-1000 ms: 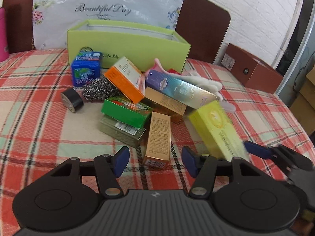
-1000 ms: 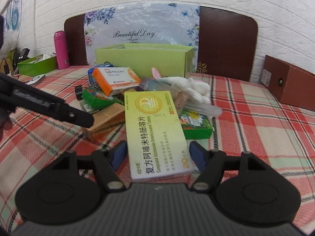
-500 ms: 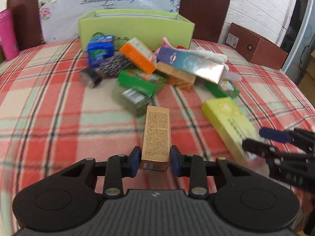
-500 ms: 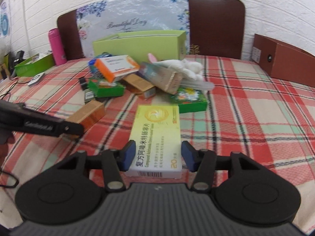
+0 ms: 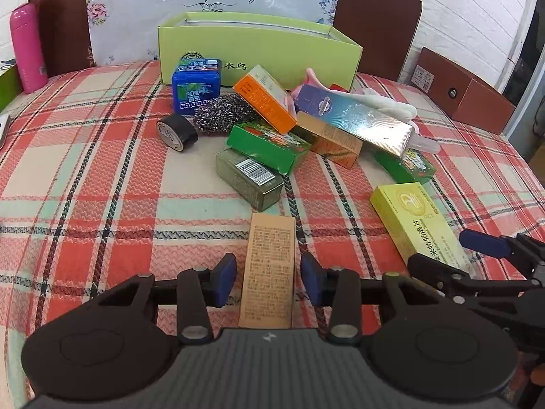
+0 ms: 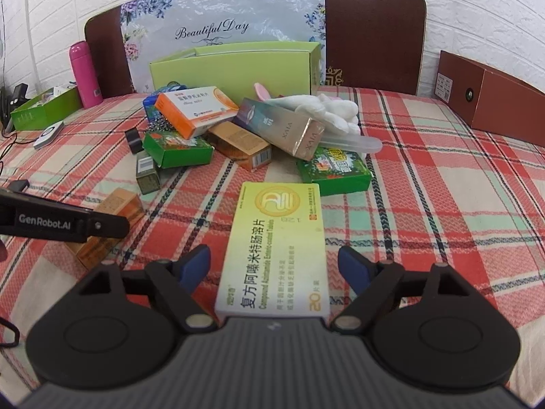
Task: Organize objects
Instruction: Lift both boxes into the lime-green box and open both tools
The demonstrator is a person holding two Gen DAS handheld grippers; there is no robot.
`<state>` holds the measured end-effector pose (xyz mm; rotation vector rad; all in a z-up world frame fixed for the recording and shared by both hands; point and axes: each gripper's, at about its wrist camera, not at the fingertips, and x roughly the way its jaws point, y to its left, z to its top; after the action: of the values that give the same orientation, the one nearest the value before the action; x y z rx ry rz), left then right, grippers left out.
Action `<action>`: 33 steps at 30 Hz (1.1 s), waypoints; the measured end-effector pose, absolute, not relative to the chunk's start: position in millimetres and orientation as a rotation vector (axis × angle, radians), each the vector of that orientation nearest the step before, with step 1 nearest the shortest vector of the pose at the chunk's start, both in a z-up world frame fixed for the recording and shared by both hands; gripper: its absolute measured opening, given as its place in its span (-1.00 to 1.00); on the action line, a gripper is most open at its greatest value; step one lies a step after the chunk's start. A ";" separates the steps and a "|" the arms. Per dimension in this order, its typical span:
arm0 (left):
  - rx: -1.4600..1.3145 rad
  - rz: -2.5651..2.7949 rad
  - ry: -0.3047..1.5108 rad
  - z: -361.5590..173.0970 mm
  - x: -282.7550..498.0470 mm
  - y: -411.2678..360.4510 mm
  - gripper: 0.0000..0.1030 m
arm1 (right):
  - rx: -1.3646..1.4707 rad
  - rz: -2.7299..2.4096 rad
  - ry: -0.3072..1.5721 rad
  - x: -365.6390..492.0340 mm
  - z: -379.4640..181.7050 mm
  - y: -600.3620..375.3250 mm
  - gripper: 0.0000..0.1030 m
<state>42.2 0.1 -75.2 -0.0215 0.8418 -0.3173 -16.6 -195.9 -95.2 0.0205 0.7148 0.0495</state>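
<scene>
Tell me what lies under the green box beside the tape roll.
The green box rests tilted on an olive barcoded box, whose far end it covers. Whatever lies beneath its rear is hidden.

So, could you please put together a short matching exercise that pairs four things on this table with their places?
Things:
1. tan box
2. yellow box
3. tape roll
4. pink bottle

Places:
A. far left, upright
B. between the left hand-held gripper pads
C. beside the steel scourer
D. between the right hand-held gripper pads

Pairs: 1-B, 2-D, 3-C, 4-A
</scene>
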 end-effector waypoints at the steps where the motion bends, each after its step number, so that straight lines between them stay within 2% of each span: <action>1: -0.017 -0.319 0.840 -74.6 41.3 -0.7 -0.16 | 0.017 0.050 0.717 -15.0 -94.7 -195.1 0.61; 10: 0.024 -0.328 0.848 -77.0 40.1 -8.0 -0.16 | 0.004 0.034 0.742 -7.6 -97.4 -193.1 0.60; 16: 0.016 -0.328 0.855 -77.8 42.7 -6.5 -0.19 | 0.014 0.019 0.754 -3.0 -99.6 -193.5 0.48; 18: 0.018 -0.326 0.853 -78.5 43.4 -6.8 -0.19 | 0.011 0.019 0.760 -1.5 -100.9 -192.7 0.33; 20: 0.020 -0.327 0.852 -78.9 43.5 -6.8 -0.19 | 0.017 0.024 0.768 -0.3 -102.8 -192.6 0.28; 22: 0.030 -0.322 0.849 -78.6 43.8 -6.5 -0.37 | 0.012 0.024 0.765 -0.1 -103.6 -192.1 0.28; 25: 0.000 -0.326 0.855 -74.6 45.0 -0.8 -0.38 | 0.020 0.031 0.767 -0.8 -101.9 -192.4 0.27; 33: -0.047 -0.410 0.718 -9.6 43.5 11.9 -0.38 | 0.097 0.151 0.673 0.9 -52.9 -197.2 0.27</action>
<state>43.5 11.9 -9.6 -0.0470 0.7178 -0.4098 0.9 -197.2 -52.9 0.0966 0.6726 0.1514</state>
